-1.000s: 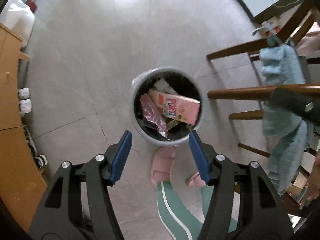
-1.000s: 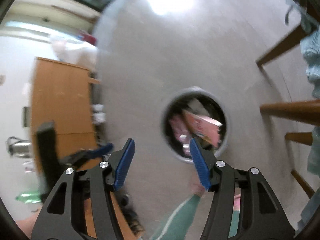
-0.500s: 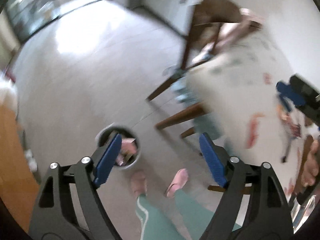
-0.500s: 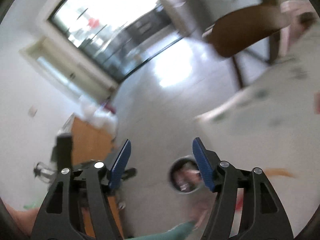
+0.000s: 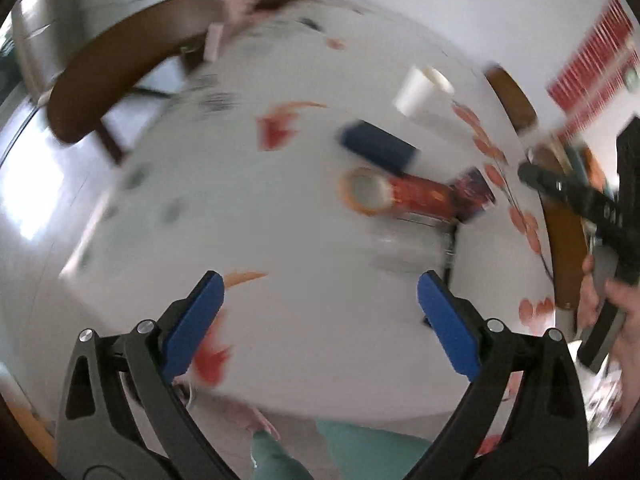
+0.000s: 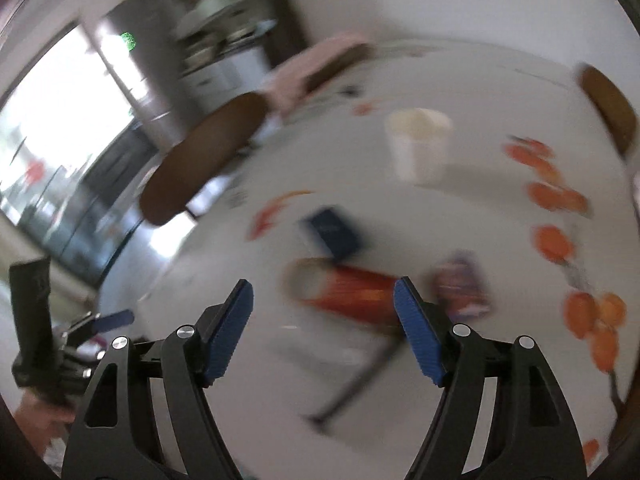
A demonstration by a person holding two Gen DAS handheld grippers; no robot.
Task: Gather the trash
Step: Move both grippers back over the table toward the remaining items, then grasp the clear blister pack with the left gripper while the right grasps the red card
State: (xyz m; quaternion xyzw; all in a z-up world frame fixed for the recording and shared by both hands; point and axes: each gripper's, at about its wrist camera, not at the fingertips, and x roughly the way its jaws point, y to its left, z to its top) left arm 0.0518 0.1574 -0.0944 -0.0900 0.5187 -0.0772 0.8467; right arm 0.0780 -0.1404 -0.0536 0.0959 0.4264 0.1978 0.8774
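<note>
Both tools face a white counter printed with orange motifs; motion blur softens all detail. The left tool and right tool are spread wide and carry nothing. The red tube, lying on its side with its open end toward the left tool, serves as landmark: a dark blue box lies just behind it, a small purple packet just to its right, and a white cup stands upright well beyond. The tube is probably light, hollow cardboard, rigid yet crushable and prone to roll; a grip across its middle seems best.
</note>
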